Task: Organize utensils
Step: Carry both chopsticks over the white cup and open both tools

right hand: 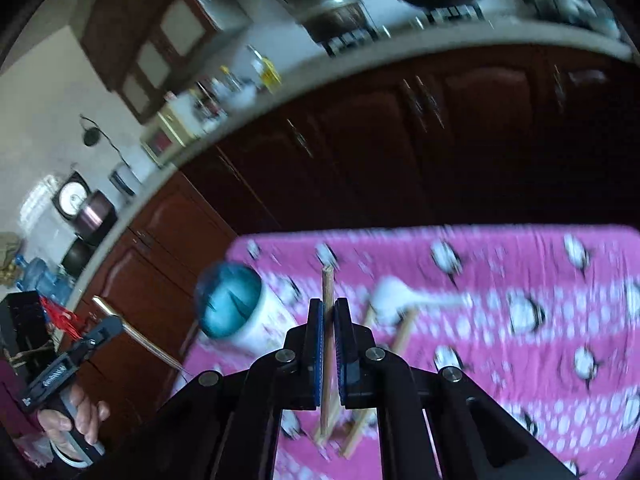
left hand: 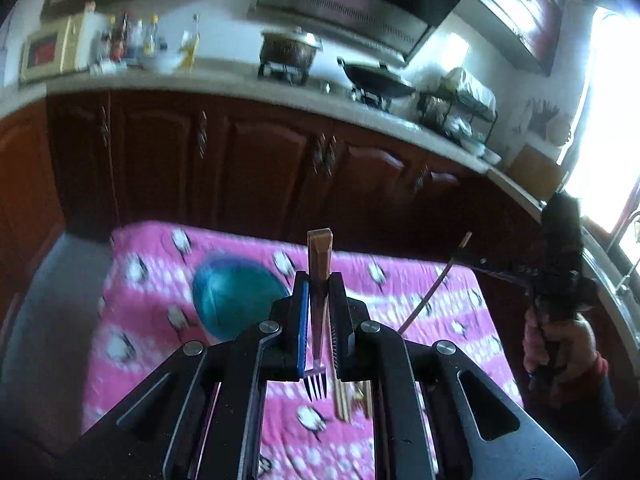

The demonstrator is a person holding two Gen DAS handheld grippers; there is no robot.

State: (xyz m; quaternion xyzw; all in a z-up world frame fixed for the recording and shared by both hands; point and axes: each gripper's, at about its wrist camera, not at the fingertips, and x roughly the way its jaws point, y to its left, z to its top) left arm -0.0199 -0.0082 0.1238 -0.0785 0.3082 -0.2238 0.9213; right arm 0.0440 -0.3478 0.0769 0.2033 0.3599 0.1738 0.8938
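My left gripper [left hand: 319, 282] is shut on a fork [left hand: 319, 320] with a wooden handle. The handle sticks up past the fingertips and the tines point back toward the camera. It hangs above a pink penguin-print cloth [left hand: 152, 280]. My right gripper [right hand: 329, 305] is shut on a single wooden chopstick [right hand: 327, 292], also above the cloth. A white container with a teal top [right hand: 234, 310] stands near the cloth's left edge. A white spoon [right hand: 404, 300] and loose chopsticks [right hand: 402, 338] lie on the cloth. Each view shows the other gripper [left hand: 478, 263] [right hand: 114, 326] in a hand.
Dark wooden cabinets [left hand: 260, 168] run under a pale counter [left hand: 224, 80] behind the table. On it are a stove with a pot [left hand: 290, 46] and a wok [left hand: 378, 80], bottles [left hand: 136, 38] and a dish rack [left hand: 460, 108]. A bright window [left hand: 608, 120] is at the right.
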